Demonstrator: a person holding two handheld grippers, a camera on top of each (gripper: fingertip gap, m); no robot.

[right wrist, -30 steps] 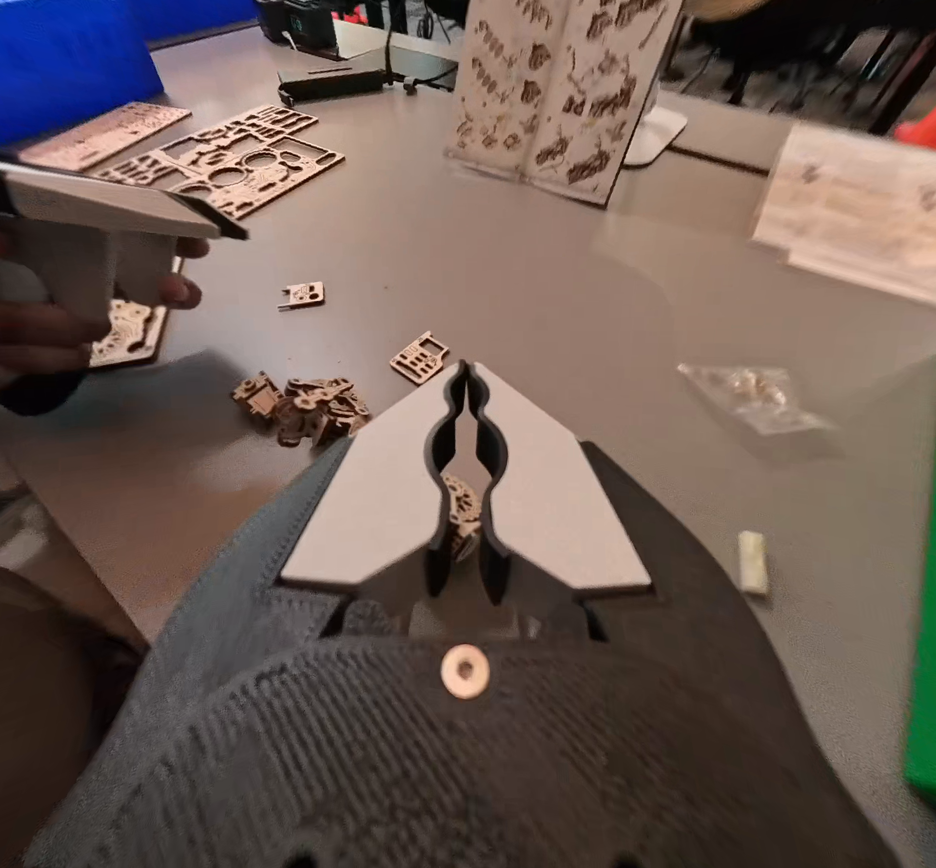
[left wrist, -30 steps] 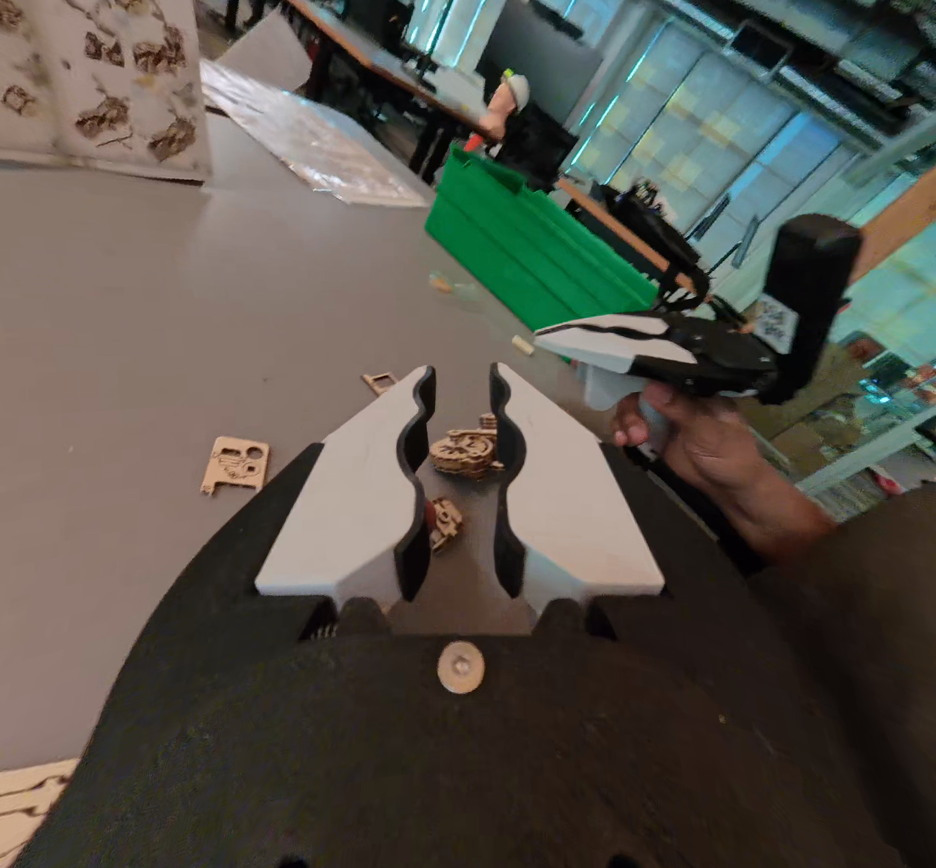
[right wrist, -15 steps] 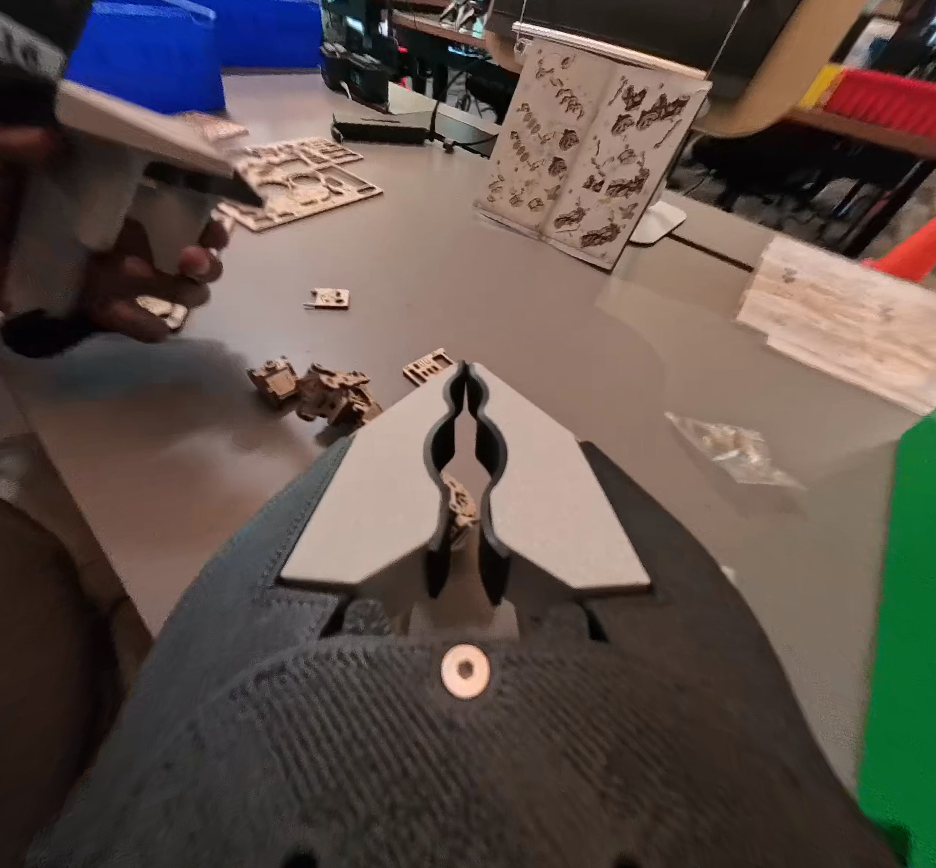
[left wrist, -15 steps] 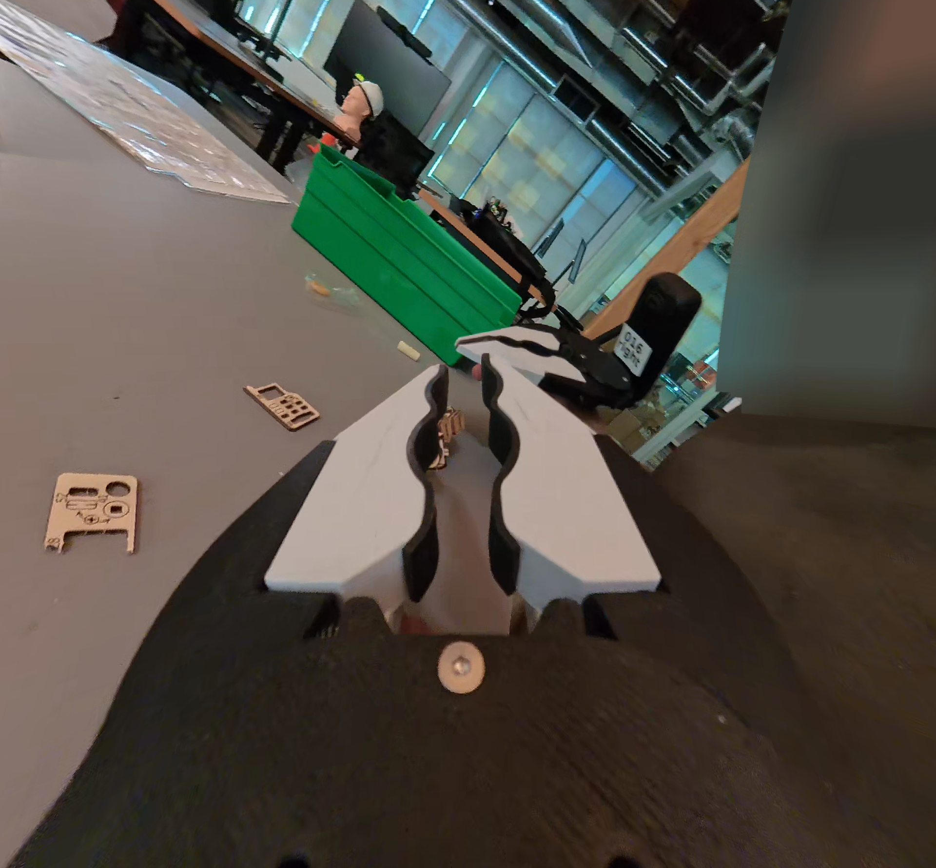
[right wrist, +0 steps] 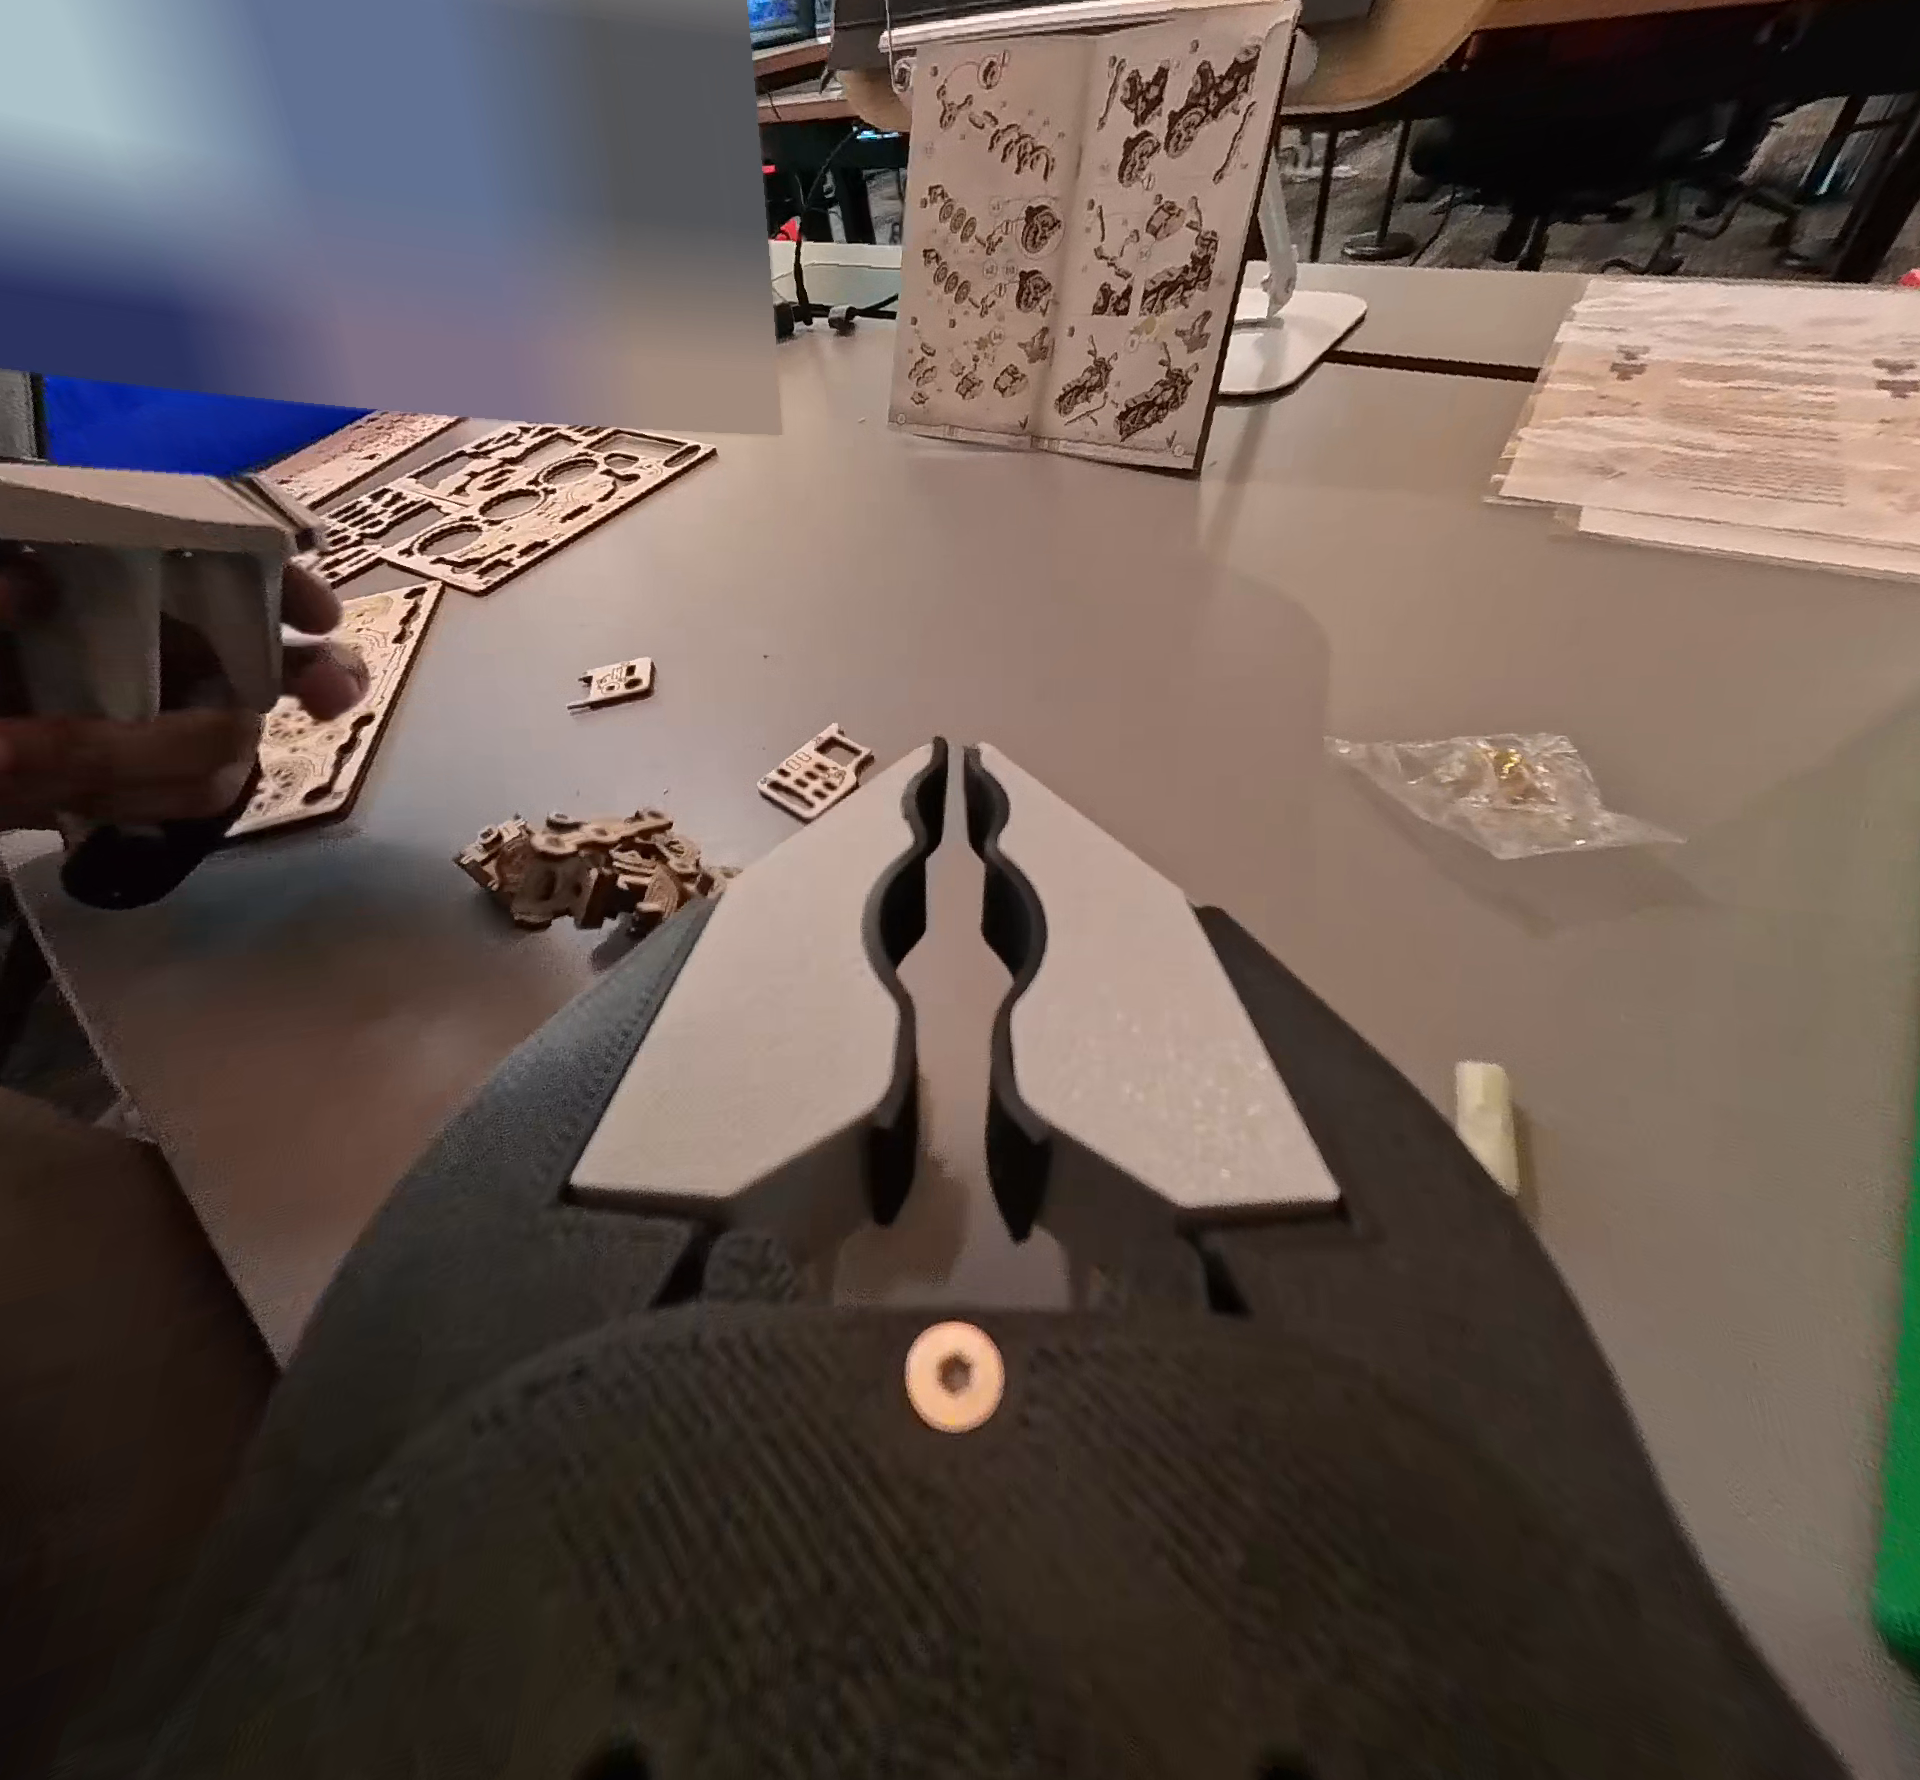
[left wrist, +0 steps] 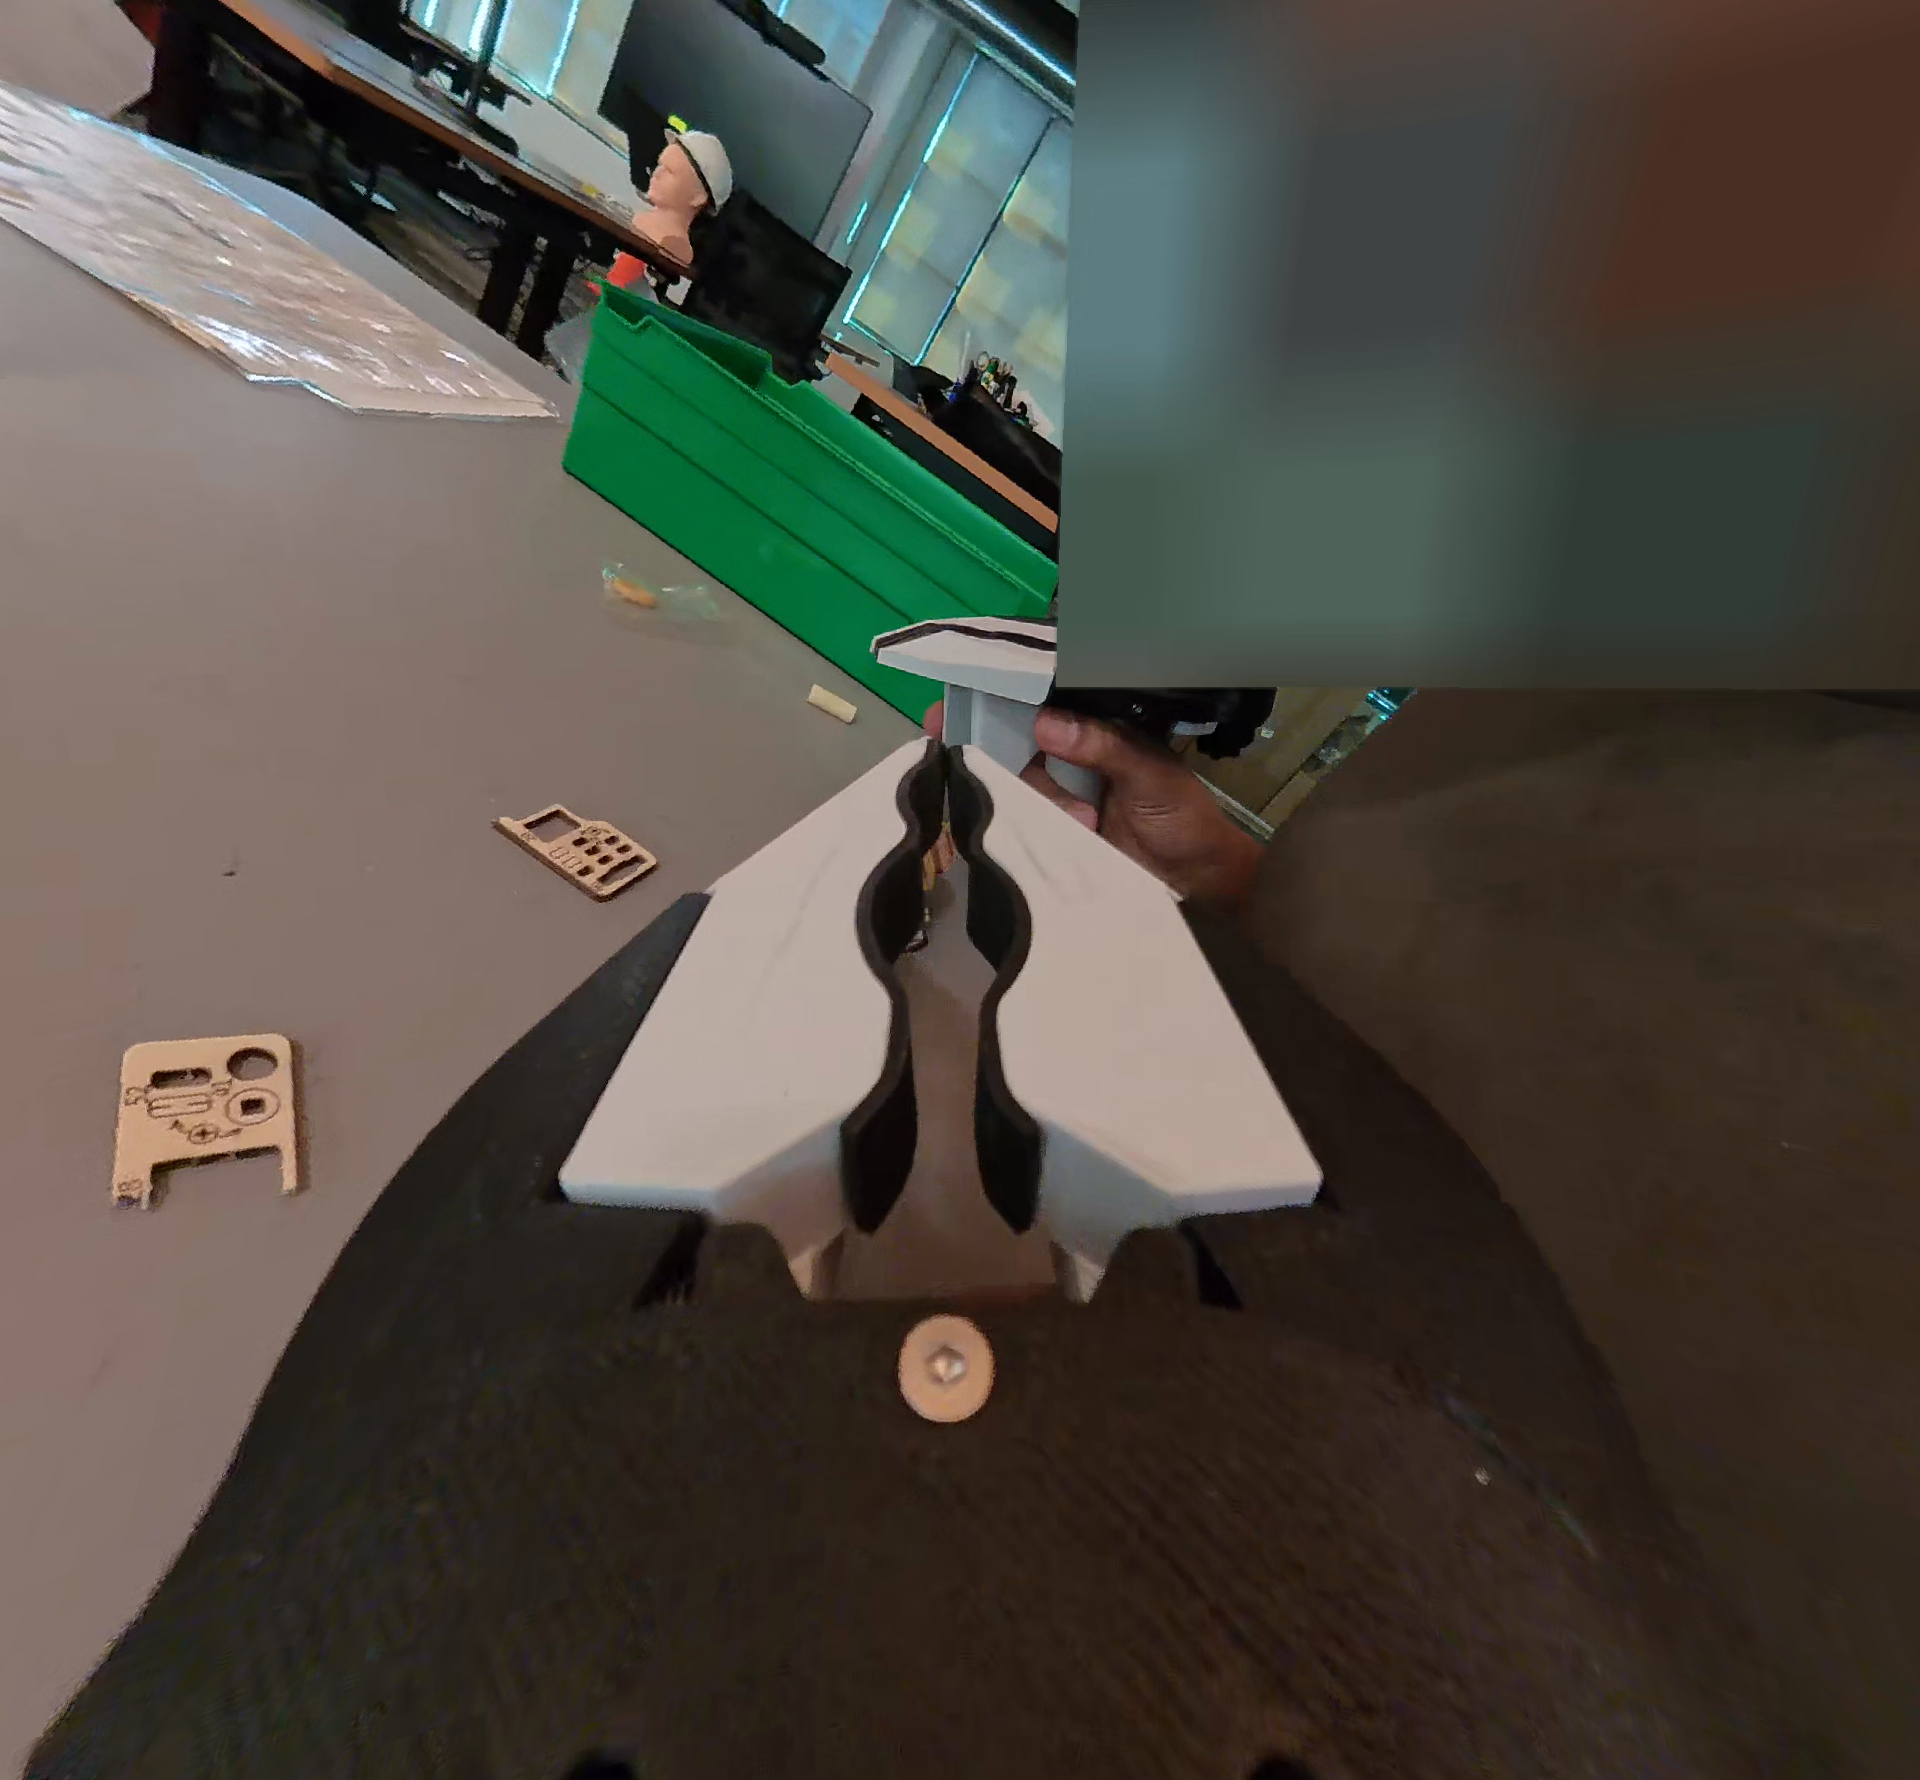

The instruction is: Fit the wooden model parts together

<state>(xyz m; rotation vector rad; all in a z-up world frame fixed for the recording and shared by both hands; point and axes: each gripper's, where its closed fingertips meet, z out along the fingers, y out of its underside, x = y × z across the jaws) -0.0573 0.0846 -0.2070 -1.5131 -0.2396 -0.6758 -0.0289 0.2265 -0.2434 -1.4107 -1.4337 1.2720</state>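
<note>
Left wrist view: your left gripper [left wrist: 943, 762] has its tips nearly pressed together; something wooden shows between the fingers, but whether it is pinched cannot be told. 2 flat wooden plates [left wrist: 208, 1119] [left wrist: 578, 847] lie apart on the grey table [left wrist: 260, 650].

Right wrist view: your right gripper [right wrist: 954, 760] is pressed together, empty. The part-built wooden model [right wrist: 592, 868] rests just left of it. Thin, light, brittle; grip its solid body, not protruding tabs.

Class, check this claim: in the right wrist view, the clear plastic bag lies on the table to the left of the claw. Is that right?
Not quite. The right wrist view shows the clear plastic bag lying on the table to the right of the claw, not the left.
</note>
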